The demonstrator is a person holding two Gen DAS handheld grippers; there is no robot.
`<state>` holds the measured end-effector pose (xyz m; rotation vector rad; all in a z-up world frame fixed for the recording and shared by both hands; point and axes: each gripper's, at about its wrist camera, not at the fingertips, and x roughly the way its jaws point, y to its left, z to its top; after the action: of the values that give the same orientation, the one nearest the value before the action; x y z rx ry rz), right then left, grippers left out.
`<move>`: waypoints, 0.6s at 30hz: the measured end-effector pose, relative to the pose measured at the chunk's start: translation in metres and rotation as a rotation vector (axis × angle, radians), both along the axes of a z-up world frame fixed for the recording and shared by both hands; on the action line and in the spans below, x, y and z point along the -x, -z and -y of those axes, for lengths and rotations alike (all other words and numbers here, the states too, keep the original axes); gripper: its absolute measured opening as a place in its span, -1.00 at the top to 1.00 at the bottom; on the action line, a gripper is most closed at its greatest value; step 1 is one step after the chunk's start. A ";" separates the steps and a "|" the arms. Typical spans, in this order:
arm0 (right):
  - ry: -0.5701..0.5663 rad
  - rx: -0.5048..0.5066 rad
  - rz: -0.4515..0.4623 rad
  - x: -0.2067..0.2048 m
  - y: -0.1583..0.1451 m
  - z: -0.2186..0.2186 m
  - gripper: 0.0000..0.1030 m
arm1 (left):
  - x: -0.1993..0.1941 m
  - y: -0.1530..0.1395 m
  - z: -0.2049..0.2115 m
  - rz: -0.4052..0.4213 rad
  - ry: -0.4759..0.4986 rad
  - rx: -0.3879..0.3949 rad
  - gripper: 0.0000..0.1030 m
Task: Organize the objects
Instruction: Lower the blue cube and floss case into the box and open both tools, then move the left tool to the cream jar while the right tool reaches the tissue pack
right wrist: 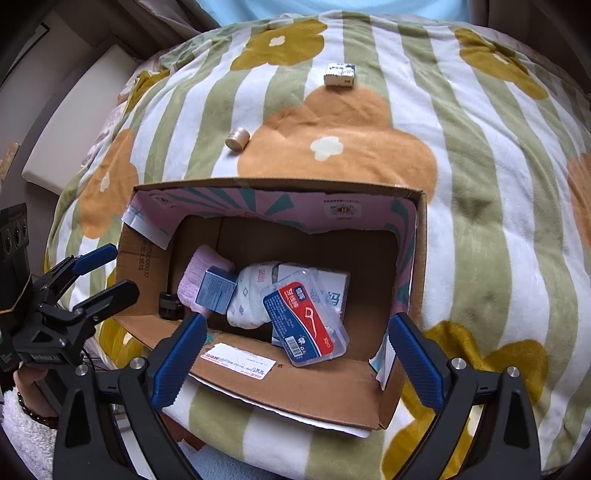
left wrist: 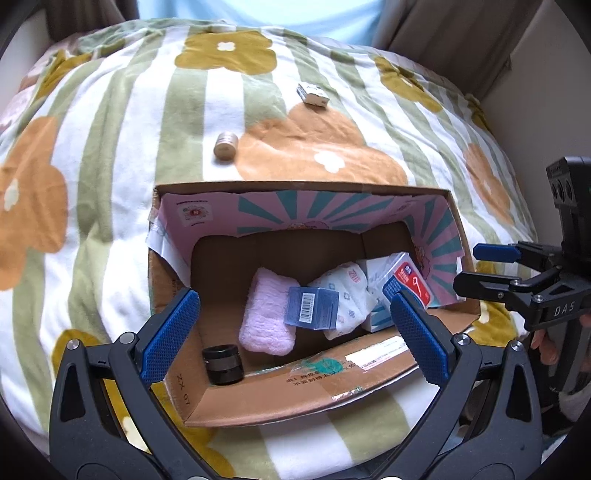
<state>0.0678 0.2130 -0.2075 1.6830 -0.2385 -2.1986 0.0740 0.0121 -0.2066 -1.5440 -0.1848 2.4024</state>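
Observation:
An open cardboard box (left wrist: 280, 395) (right wrist: 295, 391) sits on a flowered blanket. Inside lie a pink cloth (left wrist: 264, 314) (right wrist: 199, 273), a small blue box (left wrist: 312, 308) (right wrist: 216, 290), a white patterned pack (left wrist: 347, 291) (right wrist: 251, 295), a red-and-blue floss case (left wrist: 406, 284) (right wrist: 306, 321) and a black jar (left wrist: 222, 363) (right wrist: 169, 305). Beyond the box lie a beige cylinder (left wrist: 226, 146) (right wrist: 237, 139) and a small white box (left wrist: 313, 95) (right wrist: 340, 74). My left gripper (left wrist: 295, 339) (right wrist: 103, 269) is open and empty over the box's near edge. My right gripper (right wrist: 299, 354) (left wrist: 476, 266) is open and empty there too.
The blanket (left wrist: 110, 147) (right wrist: 480, 184) covers a rounded bed or cushion. A white cap-like object (left wrist: 221, 28) (right wrist: 279, 24) lies at its far edge. A pale ledge (right wrist: 74, 129) runs along the left side. A person in a light blue top stands beyond.

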 end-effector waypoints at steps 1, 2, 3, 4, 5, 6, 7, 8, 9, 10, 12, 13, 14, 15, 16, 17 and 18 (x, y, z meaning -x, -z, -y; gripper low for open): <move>0.003 0.001 -0.002 0.001 0.000 0.000 -0.91 | 0.001 0.000 0.001 0.001 -0.005 -0.006 -1.00; 0.008 0.001 -0.005 0.002 -0.001 0.000 -0.91 | 0.002 -0.001 0.003 0.000 -0.008 -0.012 -1.00; 0.017 -0.002 -0.008 0.003 -0.001 0.000 -0.92 | 0.004 -0.001 0.004 0.000 -0.008 -0.018 -1.00; 0.026 -0.002 -0.013 0.004 -0.002 0.000 -0.92 | 0.005 -0.002 0.004 0.000 -0.005 -0.023 -1.00; 0.034 0.000 -0.014 0.005 -0.002 0.000 -0.92 | 0.006 -0.002 0.004 0.002 -0.001 -0.028 -1.00; 0.039 0.004 -0.014 0.007 -0.002 0.000 -0.92 | 0.008 -0.002 0.004 0.003 0.002 -0.033 -1.00; 0.044 0.009 -0.012 0.008 -0.002 0.001 -0.93 | 0.009 -0.002 0.004 0.005 0.004 -0.035 -1.00; 0.048 0.010 -0.012 0.009 -0.003 0.001 -0.93 | 0.011 -0.002 0.004 0.009 0.005 -0.037 -1.00; 0.051 0.008 -0.009 0.011 -0.003 0.002 -0.93 | 0.012 -0.002 0.004 0.012 0.006 -0.038 -1.00; 0.054 0.003 -0.008 0.012 -0.003 0.002 -0.94 | 0.014 -0.003 0.005 0.014 0.006 -0.038 -1.00; 0.070 0.007 -0.015 0.016 -0.004 0.003 -0.94 | 0.017 -0.006 0.007 0.012 0.009 -0.039 -1.00; 0.084 0.021 -0.021 0.018 -0.005 0.002 -0.98 | 0.019 -0.007 0.008 0.010 0.010 -0.035 -1.00; 0.101 0.032 -0.029 0.020 -0.007 0.001 -0.98 | 0.022 -0.008 0.009 0.008 0.013 -0.027 -1.00; 0.112 0.037 -0.036 0.022 -0.008 0.000 -0.98 | 0.026 -0.010 0.011 0.003 0.015 -0.013 -1.00; 0.125 0.039 -0.049 0.025 -0.011 0.000 -0.98 | 0.029 -0.011 0.013 -0.002 0.019 -0.001 -1.00; 0.133 0.034 -0.064 0.028 -0.014 0.000 -0.98 | 0.034 -0.013 0.015 -0.009 0.021 0.016 -1.00; 0.139 0.022 -0.079 0.032 -0.017 0.000 -0.98 | 0.038 -0.015 0.018 -0.014 0.020 0.027 -1.00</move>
<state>0.0356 0.2127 -0.1908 1.6085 -0.3681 -2.3482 0.0357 -0.0063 -0.1921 -1.5325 -0.1341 2.4088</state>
